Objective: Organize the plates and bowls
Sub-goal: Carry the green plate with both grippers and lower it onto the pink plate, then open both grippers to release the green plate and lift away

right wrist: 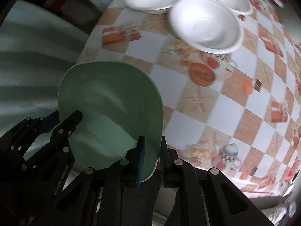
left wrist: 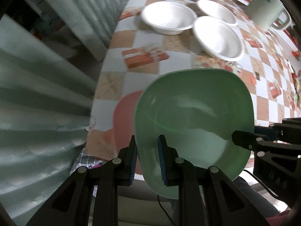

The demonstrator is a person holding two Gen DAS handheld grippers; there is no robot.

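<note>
A green plate [left wrist: 195, 120] is held in the air above the table's near edge by both grippers. My left gripper [left wrist: 147, 160] is shut on its left rim. My right gripper [right wrist: 152, 162] is shut on its right rim, and its finger shows at the plate's right side in the left wrist view [left wrist: 244, 141]. The plate also shows in the right wrist view [right wrist: 111, 109]. A pink plate [left wrist: 124, 116] lies on the table under the green one. Three white bowls [left wrist: 167, 17] [left wrist: 219, 37] [left wrist: 218, 11] stand close together farther back.
The table has a checkered orange and white cloth [right wrist: 235, 103]. A pale green pot with a handle [left wrist: 267, 13] stands at the far right. A curtain [left wrist: 41, 103] hangs to the left of the table edge.
</note>
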